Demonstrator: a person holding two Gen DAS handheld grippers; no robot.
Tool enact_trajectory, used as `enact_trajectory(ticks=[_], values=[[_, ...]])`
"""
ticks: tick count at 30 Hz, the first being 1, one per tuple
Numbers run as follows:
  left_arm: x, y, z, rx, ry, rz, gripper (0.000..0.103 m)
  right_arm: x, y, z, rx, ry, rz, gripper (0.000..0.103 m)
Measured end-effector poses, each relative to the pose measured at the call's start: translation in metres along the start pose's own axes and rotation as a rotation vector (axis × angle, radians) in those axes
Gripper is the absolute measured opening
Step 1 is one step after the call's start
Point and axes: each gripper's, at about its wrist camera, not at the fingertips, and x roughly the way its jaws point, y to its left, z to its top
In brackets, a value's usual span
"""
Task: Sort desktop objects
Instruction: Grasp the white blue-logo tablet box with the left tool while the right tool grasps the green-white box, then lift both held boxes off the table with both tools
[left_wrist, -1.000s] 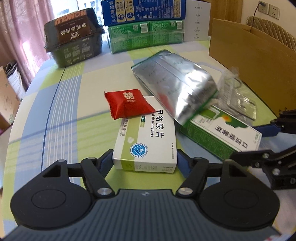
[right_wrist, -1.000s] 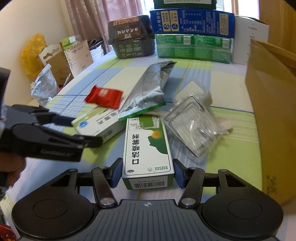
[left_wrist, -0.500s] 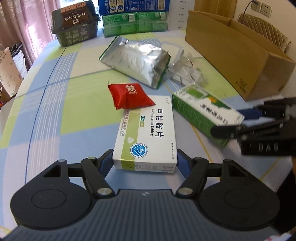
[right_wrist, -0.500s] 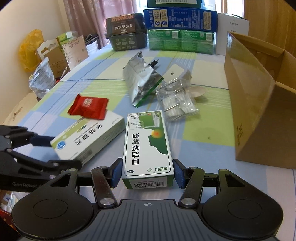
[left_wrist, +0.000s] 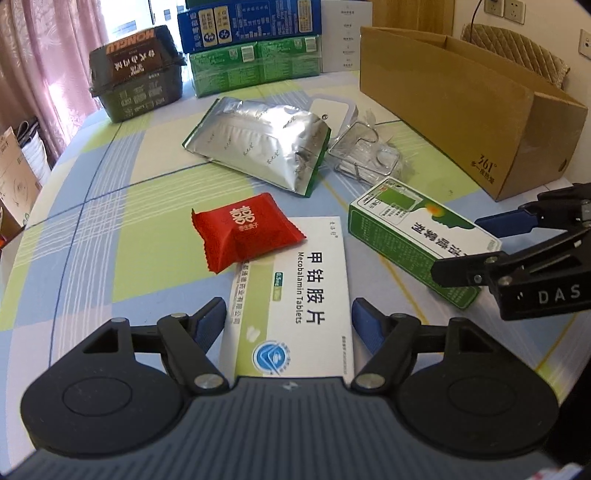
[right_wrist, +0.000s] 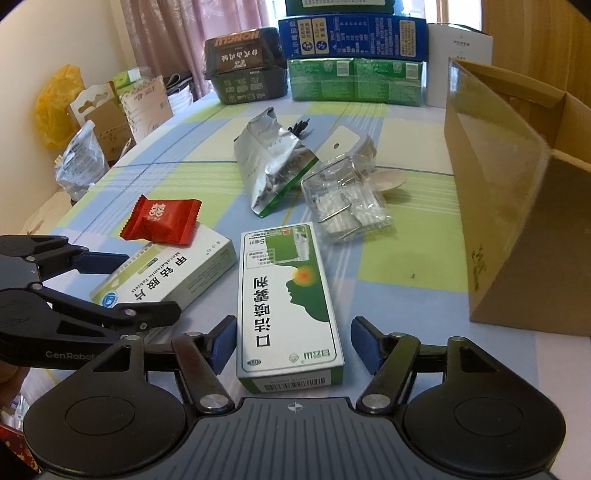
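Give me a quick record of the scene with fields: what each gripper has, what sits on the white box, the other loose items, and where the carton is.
left gripper: jaws either side of the white tablet box; contact unclear
right gripper: jaws either side of the green-and-white box; contact unclear
on white tablet box: red candy packet, on its far end
other loose items: silver foil pouch, clear plastic packet
cardboard carton: open, on the table's right side
surface: checked tablecloth
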Motion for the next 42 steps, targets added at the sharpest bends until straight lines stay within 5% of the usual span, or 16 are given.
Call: enact_trajectory(ticks=[10,14,29,42], values=[[0.01,0.008,0.005,-0.052,0.048,-0.028,0.067,0.009,0.001,0.005,-0.01,0.013,-0.002,0.055],[0.005,0.038,0.007,-0.324,0.016,-0.158,0.067,0.006,-0.001,0.006,-0.006,-0.001,-0.024,0.055],[0.009,0.01,0.007,-0.094,0.02,-0.014,0.067,0.012,0.0,0.005,-0.026,0.005,-0.038,0.055],[0.015,0.002,0.008,-0.049,0.009,0.024,0.067,0.016,0.005,0.007,-0.057,0.013,-0.043,0.055]])
